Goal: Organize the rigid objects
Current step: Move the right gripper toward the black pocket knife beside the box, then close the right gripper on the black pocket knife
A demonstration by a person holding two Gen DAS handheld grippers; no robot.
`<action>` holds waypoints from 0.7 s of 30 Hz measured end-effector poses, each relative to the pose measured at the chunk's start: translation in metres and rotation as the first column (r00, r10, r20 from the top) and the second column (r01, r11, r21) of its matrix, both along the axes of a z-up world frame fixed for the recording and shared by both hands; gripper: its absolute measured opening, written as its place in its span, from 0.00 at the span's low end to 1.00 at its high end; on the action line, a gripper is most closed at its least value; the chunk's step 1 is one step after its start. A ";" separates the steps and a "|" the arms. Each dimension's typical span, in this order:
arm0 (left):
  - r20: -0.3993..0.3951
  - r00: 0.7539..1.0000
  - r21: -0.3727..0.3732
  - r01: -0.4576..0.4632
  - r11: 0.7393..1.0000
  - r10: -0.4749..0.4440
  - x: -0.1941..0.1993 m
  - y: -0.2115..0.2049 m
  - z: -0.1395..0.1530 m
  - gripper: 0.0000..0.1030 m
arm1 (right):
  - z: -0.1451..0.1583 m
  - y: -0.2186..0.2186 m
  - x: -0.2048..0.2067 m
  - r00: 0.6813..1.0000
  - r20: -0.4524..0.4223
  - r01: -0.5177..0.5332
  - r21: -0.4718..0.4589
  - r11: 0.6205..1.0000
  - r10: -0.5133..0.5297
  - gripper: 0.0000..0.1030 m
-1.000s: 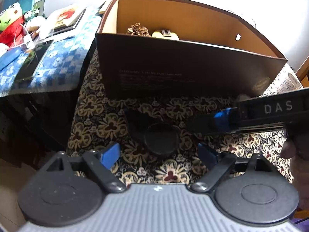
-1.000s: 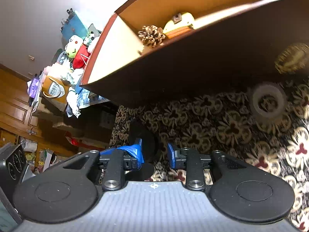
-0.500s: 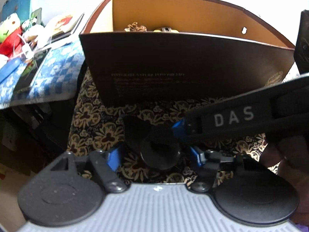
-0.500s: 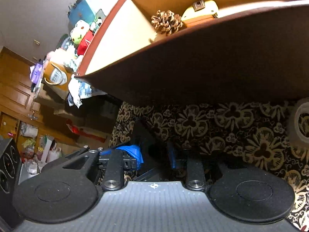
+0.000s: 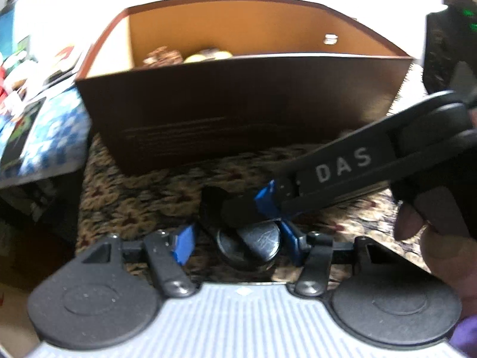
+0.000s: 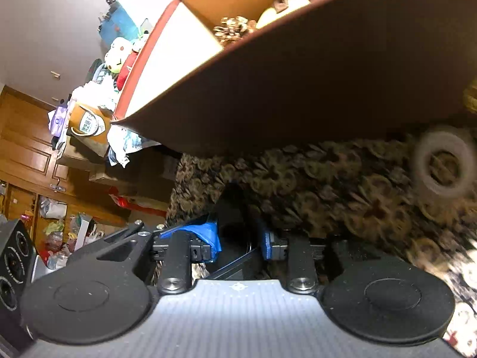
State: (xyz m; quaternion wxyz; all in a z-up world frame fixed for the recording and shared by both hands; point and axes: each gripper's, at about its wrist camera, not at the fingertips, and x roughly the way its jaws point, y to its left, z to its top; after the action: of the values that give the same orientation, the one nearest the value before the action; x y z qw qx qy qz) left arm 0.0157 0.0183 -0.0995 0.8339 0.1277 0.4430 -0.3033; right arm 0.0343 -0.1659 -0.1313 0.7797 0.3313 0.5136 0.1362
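While both grippers meet at black object point(image 5: 250, 238) before brown box point(image 5: 238, 107):
Left gripper point(image 5: 235, 241) spread around it; right gripper point(image 6: 240, 241) part-open, grip unclear.

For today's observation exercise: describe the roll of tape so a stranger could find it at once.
Start at the big brown box on the flowered cloth. Just outside its front wall, off to the right, the tape roll lies flat on the cloth. It is the only pale ring with a hole through its middle.

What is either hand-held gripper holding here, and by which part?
Both hand-held grippers, left and right, straddle the black round object on its sides; firm contact cannot be told.
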 end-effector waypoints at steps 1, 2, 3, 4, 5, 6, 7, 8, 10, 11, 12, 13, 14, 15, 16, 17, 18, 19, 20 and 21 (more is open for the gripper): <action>0.000 1.000 0.000 0.026 1.000 -0.026 -0.004 -0.004 0.002 0.55 | 0.002 -0.004 -0.005 1.000 -0.006 0.003 -0.003 1.000 -0.003 0.11; 0.001 0.999 -0.002 0.052 0.999 -0.052 -0.008 -0.008 0.003 0.55 | 0.004 -0.009 -0.011 1.000 -0.011 0.012 -0.001 1.000 -0.012 0.11; -0.001 0.997 -0.006 0.080 0.997 -0.080 -0.011 -0.012 0.004 0.55 | 0.006 -0.014 -0.016 1.000 -0.018 0.025 0.002 1.000 -0.025 0.11; -0.006 0.994 -0.009 0.110 0.994 -0.110 -0.013 -0.016 0.005 0.54 | 0.007 -0.019 -0.022 0.999 -0.025 0.039 0.007 0.999 -0.038 0.11; -0.014 0.991 -0.009 0.136 0.991 -0.136 -0.014 -0.021 0.005 0.54 | 0.007 -0.024 -0.027 0.998 -0.035 0.052 0.008 0.999 -0.052 0.11; -0.017 0.987 -0.011 0.162 0.987 -0.162 -0.016 -0.026 0.005 0.54 | 0.007 -0.029 -0.032 0.997 -0.045 0.069 0.008 0.998 -0.068 0.11; -0.014 0.982 -0.012 0.189 0.982 -0.189 -0.019 -0.031 0.007 0.53 | 0.008 -0.033 -0.037 0.995 -0.051 0.088 0.008 0.996 -0.088 0.11; -0.004 0.976 -0.013 0.219 0.976 -0.219 -0.023 -0.036 0.009 0.50 | 0.010 -0.038 -0.042 0.993 -0.054 0.106 0.006 0.994 -0.105 0.11; 0.002 0.959 -0.032 0.283 0.958 -0.283 -0.028 -0.045 0.016 0.38 | 0.018 -0.046 -0.053 0.990 -0.045 0.135 -0.008 0.991 -0.136 0.11; -0.006 0.951 -0.049 0.309 0.950 -0.310 -0.029 -0.050 0.021 0.37 | 0.023 -0.050 -0.058 0.988 -0.037 0.152 -0.012 0.988 -0.152 0.11; 0.000 0.944 -0.058 0.329 0.942 -0.330 -0.030 -0.055 0.025 0.37 | 0.028 -0.055 -0.063 0.985 -0.026 0.173 -0.016 0.985 -0.173 0.10; 0.007 0.936 -0.063 0.351 0.934 -0.351 -0.032 -0.060 0.028 0.37 | 0.033 -0.059 -0.067 0.981 -0.015 0.192 -0.020 0.981 -0.193 0.10; 0.015 0.929 -0.066 0.371 0.926 -0.371 -0.033 -0.066 0.030 0.36 | 0.036 -0.064 -0.071 0.977 -0.008 0.211 -0.022 0.977 -0.212 0.10; 0.021 0.922 -0.067 0.386 0.920 -0.386 -0.036 -0.071 0.030 0.36 | 0.038 -0.069 -0.075 0.973 -0.003 0.232 -0.022 0.972 -0.232 0.10; 0.026 0.917 -0.068 0.399 0.915 -0.398 -0.037 -0.076 0.031 0.36 | 0.039 -0.073 -0.077 0.968 0.000 0.253 -0.022 0.967 -0.253 0.10; 0.030 0.912 -0.068 0.409 0.910 -0.408 -0.037 -0.080 0.031 0.36 | 0.040 -0.077 -0.080 0.963 0.006 0.268 -0.025 0.963 -0.268 0.10; 0.034 0.907 -0.065 0.420 0.905 -0.419 -0.038 -0.083 0.032 0.36 | 0.041 -0.080 -0.082 0.960 0.014 0.279 -0.029 0.960 -0.279 0.10; 0.038 0.903 -0.064 0.430 0.901 -0.429 -0.039 -0.088 0.031 0.36 | 0.041 -0.083 -0.085 0.958 0.021 0.287 -0.032 0.957 -0.286 0.09; 0.043 0.898 -0.064 0.440 0.895 -0.439 -0.039 -0.090 0.030 0.36 | 0.041 -0.082 -0.085 0.955 0.027 0.295 -0.035 0.955 -0.294 0.09; 0.044 0.894 -0.065 0.448 0.892 -0.446 -0.039 -0.090 0.028 0.35 | 0.041 -0.084 -0.088 0.952 0.032 0.305 -0.034 0.952 -0.304 0.09</action>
State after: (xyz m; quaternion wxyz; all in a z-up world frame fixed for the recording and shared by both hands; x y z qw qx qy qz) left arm -0.0228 -0.0719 -0.0717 0.7521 0.1995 0.3788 -0.5011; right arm -0.0533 -0.2501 -0.0906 0.8043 0.3897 0.4484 0.0087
